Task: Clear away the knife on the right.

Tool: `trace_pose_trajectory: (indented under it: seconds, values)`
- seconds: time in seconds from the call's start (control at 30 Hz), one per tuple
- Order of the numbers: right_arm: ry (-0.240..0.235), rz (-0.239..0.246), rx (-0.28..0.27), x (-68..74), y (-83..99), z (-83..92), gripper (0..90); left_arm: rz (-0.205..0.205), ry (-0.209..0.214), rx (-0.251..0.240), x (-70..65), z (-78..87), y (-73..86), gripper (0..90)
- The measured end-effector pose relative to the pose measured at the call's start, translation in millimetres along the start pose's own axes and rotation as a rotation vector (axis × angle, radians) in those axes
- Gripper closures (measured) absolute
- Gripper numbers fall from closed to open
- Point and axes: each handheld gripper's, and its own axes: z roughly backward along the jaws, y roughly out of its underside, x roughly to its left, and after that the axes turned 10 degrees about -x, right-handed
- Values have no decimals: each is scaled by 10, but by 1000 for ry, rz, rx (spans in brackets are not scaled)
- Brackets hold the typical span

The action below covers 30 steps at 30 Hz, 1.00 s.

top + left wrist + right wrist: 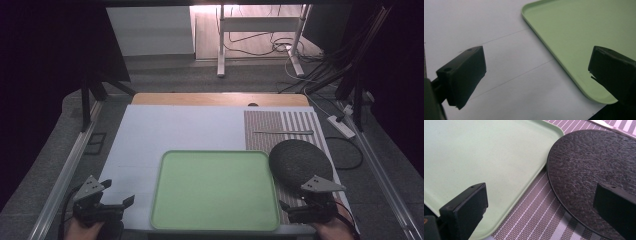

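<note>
High view: dark round plate point(299, 162) just ahead of right gripper point(300, 210), touching green tray point(215, 222); left gripper point(117, 205) well apart. Left gripper view: jaws spread, empty. Right gripper view: jaws parted, plate ahead-right.

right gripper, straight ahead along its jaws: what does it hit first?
Probably the dark round plate: the right gripper, jaws open, looks down over its near rim, beside the green tray. Depth is unclear.
</note>
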Motion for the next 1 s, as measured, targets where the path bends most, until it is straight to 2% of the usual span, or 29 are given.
trace_pose_trajectory:
  seconds: [0.2,0.4,0.67,0.83,0.87,1.0]
  values:
    - [0,-17,-26,-52,-18,-12,3,1,-1,1,-1,-3,-1,24]
    - [-6,-21,-26,-95,-39,-63,3,4,-2,1,1,-5,-1,24]
    - [-21,-54,-28,-271,-111,-174,3,5,-3,1,2,-6,-2,24]
    - [-21,-40,-34,-327,-154,-229,3,6,0,1,7,-7,-4,24]
    - [-27,-72,-49,-368,-171,-270,3,8,0,1,8,-10,-4,24]
    - [-39,-69,-17,-447,-202,-365,4,9,1,3,11,-12,-5,24]
